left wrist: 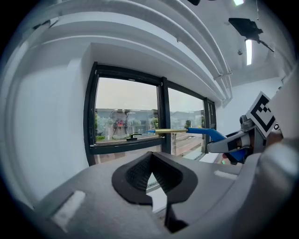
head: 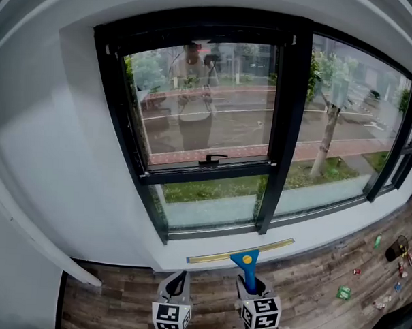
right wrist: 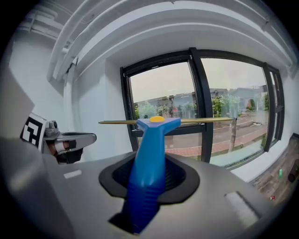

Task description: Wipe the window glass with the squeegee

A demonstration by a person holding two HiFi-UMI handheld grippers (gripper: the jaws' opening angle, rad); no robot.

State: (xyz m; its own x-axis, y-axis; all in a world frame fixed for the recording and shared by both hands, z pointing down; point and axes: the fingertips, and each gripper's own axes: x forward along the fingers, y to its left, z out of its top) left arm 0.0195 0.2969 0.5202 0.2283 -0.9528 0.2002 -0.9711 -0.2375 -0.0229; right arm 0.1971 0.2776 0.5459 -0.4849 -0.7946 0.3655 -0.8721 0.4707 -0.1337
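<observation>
Squeegee: blue handle, thin brass-coloured blade bar across its top, yellow dot at the head. The right gripper holds it. In the right gripper view both jaws press on the lower, ribbed part of the handle, which rises out of the jaw opening and leans slightly right. Blade roughly level, pointing toward the window.

Position: in the head view the blade lies across the white sill below the glass, left end a little lower than the right. Both gripper views show the blade in the air in front of the window, apart from the glass.

Left gripper: just beside the right one, on its left. Jaws brought together at the tips, nothing between them.

Window: black frame, a wide upright bar between the left panes and the big right pane. Small black latch on the crossbar of the left part. Trees and a paved road outside.

Surroundings: white wall to the left, wood-plank floor below. Small scraps lie scattered on the floor at far right.
</observation>
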